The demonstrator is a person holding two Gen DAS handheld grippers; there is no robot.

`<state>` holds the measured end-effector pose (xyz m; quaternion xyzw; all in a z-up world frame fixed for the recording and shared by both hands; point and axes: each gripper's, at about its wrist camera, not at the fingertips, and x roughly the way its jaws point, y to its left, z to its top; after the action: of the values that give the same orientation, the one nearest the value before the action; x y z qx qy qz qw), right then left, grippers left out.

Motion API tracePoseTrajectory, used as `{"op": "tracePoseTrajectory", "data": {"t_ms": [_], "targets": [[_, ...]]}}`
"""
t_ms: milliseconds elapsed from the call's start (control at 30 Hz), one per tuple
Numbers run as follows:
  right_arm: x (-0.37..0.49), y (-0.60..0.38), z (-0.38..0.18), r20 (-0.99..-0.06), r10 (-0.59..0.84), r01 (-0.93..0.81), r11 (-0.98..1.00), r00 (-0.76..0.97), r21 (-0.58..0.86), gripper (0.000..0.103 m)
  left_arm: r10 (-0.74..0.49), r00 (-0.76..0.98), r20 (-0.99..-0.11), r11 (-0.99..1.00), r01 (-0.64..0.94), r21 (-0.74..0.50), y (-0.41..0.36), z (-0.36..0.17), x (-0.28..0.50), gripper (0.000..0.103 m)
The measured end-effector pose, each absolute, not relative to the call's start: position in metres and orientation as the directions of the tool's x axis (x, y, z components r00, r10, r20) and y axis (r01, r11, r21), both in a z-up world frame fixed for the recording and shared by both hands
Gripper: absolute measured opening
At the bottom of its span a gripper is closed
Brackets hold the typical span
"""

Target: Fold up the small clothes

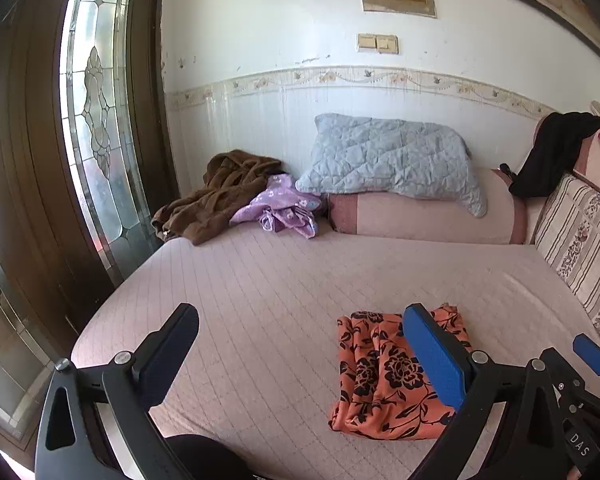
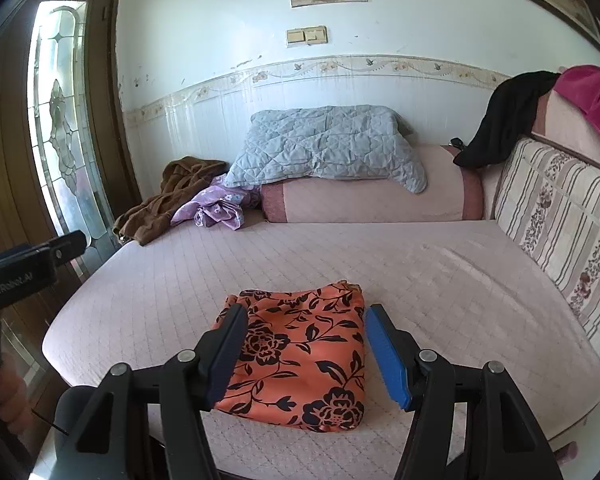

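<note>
Care is advised: the folded orange floral garment, lying low in the centre of the frame on the bed, should be pinched through all layers, since the right hand-held gripper and left hand-held gripper are held wide apart, empty.

Left tool wide open; right tool open, both empty

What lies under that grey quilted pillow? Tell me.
The grey quilted pillow rests on a pink bolster, which lies on the bed cover. Its left corner overhangs the purple floral garment. Anything beneath the pillow's middle is hidden.
</note>
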<state>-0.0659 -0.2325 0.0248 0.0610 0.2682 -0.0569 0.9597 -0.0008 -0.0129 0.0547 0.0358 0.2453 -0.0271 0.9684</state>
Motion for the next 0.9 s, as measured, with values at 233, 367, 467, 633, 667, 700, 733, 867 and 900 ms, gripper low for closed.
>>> {"op": "tracePoseTrajectory", "data": {"t_ms": [233,367,467,633,667,700,733,867,900], "targets": [[-0.07,-0.229,0.038,-0.502,-0.075,0.135,0.987,0.862,0.084,0.065,-0.038,0.889,-0.456,0.997,0.067,0.047,-0.005,0.063,-0.007,0.102],[-0.072,-0.224,0.044,-0.49,-0.075,0.127,0.989,0.869,0.074,0.065,-0.041,0.894,-0.447,0.997,0.066,0.04,0.0,0.067,-0.011,0.102],[-0.073,-0.22,0.047,-0.484,-0.072,0.118,0.991,0.872,0.066,0.065,-0.048,0.896,-0.441,0.997,0.071,0.035,0.003,0.069,-0.013,0.102],[-0.072,-0.214,0.047,-0.482,-0.068,0.103,0.994,0.873,0.047,0.065,-0.053,0.897,-0.438,0.997,0.075,0.032,0.006,0.07,-0.015,0.102],[-0.071,-0.215,0.046,-0.483,-0.067,0.102,0.994,0.873,0.046,0.065,-0.053,0.896,-0.441,0.997,0.076,0.034,0.006,0.07,-0.015,0.102],[-0.071,-0.214,0.046,-0.485,-0.068,0.102,0.994,0.872,0.044,0.065,-0.054,0.893,-0.446,0.996,0.078,0.035,0.006,0.069,-0.014,0.102],[-0.07,-0.214,0.045,-0.487,-0.068,0.102,0.994,0.871,0.044,0.065,-0.054,0.892,-0.448,0.996,0.079,0.036,0.006,0.069,-0.014,0.102],[-0.069,-0.215,0.044,-0.487,-0.07,0.103,0.994,0.871,0.041,0.065,-0.052,0.894,-0.445,0.996,0.079,0.042,0.005,0.068,-0.015,0.102],[-0.069,-0.215,0.044,-0.486,-0.073,0.105,0.994,0.871,0.038,0.065,-0.052,0.893,-0.446,0.996,0.08,0.045,0.004,0.067,-0.015,0.102]]}}
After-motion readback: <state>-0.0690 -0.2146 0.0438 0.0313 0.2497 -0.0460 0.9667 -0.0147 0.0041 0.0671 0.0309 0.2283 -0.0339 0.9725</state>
